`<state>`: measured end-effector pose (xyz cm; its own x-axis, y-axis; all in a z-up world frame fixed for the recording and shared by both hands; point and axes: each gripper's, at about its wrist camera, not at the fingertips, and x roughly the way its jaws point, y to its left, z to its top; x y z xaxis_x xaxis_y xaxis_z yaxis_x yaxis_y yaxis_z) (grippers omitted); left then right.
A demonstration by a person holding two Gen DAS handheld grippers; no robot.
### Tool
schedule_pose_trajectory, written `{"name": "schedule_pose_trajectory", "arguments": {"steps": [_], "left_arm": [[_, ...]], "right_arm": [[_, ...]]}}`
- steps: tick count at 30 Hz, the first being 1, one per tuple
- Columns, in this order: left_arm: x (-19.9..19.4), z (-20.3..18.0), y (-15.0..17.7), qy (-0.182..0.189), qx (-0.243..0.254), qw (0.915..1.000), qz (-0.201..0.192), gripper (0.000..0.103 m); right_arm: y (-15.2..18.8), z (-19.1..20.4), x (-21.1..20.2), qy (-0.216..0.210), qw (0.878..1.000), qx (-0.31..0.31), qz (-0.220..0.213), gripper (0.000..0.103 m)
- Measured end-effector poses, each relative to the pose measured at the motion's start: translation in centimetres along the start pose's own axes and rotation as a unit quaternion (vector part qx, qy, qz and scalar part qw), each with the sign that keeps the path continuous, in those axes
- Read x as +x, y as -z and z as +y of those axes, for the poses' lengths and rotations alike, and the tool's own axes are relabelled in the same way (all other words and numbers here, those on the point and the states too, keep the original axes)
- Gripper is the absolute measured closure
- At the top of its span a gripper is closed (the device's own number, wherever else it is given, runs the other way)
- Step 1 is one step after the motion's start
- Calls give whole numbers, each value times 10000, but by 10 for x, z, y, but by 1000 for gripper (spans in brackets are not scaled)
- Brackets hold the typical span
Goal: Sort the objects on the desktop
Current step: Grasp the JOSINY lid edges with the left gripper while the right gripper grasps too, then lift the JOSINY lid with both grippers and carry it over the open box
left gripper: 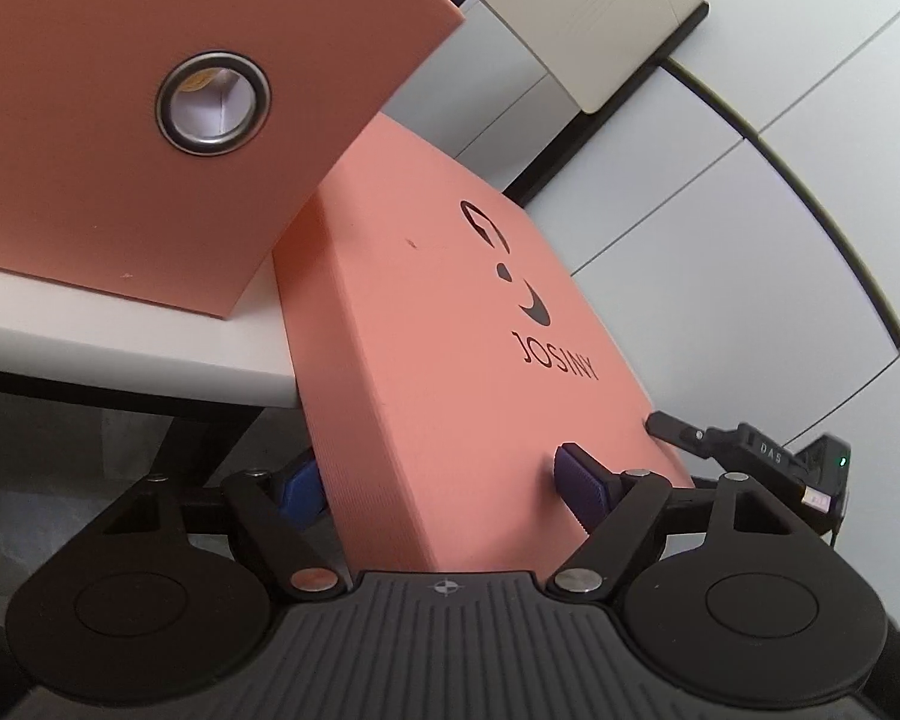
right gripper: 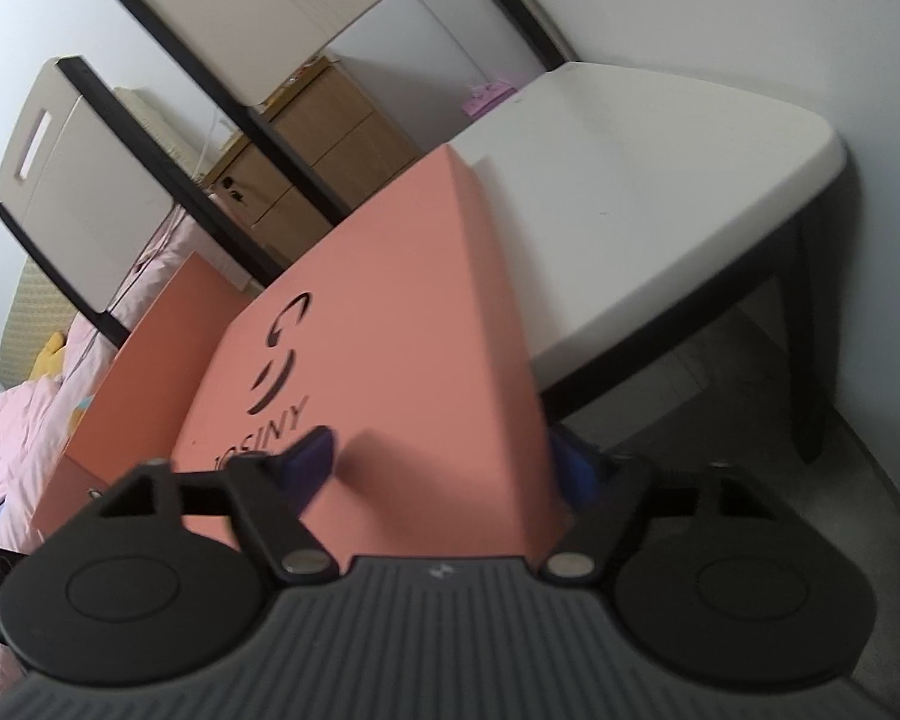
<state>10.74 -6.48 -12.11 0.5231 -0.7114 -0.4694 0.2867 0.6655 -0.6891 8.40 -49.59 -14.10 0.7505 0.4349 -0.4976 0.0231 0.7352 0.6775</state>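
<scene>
A salmon-pink box lid (left gripper: 450, 330) printed JOSINY is held tilted over the edge of the white table (left gripper: 126, 336). My left gripper (left gripper: 444, 492) is shut on its near edge, one blue pad under it and one on top. The pink box base (left gripper: 150, 138) with a metal ring hole stands on the table to the left. In the right wrist view the same lid (right gripper: 390, 324) is clamped by my right gripper (right gripper: 450, 462), one pad on top and one at its side. The right gripper's fingertip (left gripper: 678, 429) shows at the lid's right edge in the left wrist view.
The white table (right gripper: 630, 180) has black legs. Two beige chair backs (right gripper: 78, 180) stand behind it, with a wooden drawer unit (right gripper: 318, 150) beyond. Pink bedding (right gripper: 18, 420) lies at the left. The box base (right gripper: 144, 372) sits behind the lid.
</scene>
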Motion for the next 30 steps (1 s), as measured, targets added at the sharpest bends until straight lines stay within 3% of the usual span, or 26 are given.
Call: {"name": "schedule_pose_trajectory", "arguments": {"steps": [2, 8, 13, 14, 15, 18, 22, 30], "left_arm": [[-8, -4, -3, 98, -27, 9999, -116, 23], [-39, -28, -20, 420, 2, 9979, -499, 22], [-62, -48, -30, 411, 263, 9960, -753, 22], [-65, -52, -31, 404, 335, 9954, -802, 22], [-70, -54, -33, 438, 363, 9948, -851, 22], [-73, -56, -36, 529, 295, 9941, -896, 22], [-70, -48, -32, 601, 183, 9956, -691, 23], [-41, -15, -15, 550, -278, 9981, -81, 23]], "right_arm": [[-1, 2, -12, -154, 9998, 35, -116, 40], [1, 29, -51, -557, 9970, 3, -546, 40], [8, 51, -75, -484, 9954, -247, -791, 40], [9, 58, -81, -400, 9944, -449, -873, 51], [10, 66, -86, -282, 9925, -693, -962, 55], [11, 73, -96, -345, 9913, -705, -1059, 57], [6, 66, -86, -461, 9937, -311, -970, 55], [4, 39, -45, -230, 9996, -130, -10, 55]]}}
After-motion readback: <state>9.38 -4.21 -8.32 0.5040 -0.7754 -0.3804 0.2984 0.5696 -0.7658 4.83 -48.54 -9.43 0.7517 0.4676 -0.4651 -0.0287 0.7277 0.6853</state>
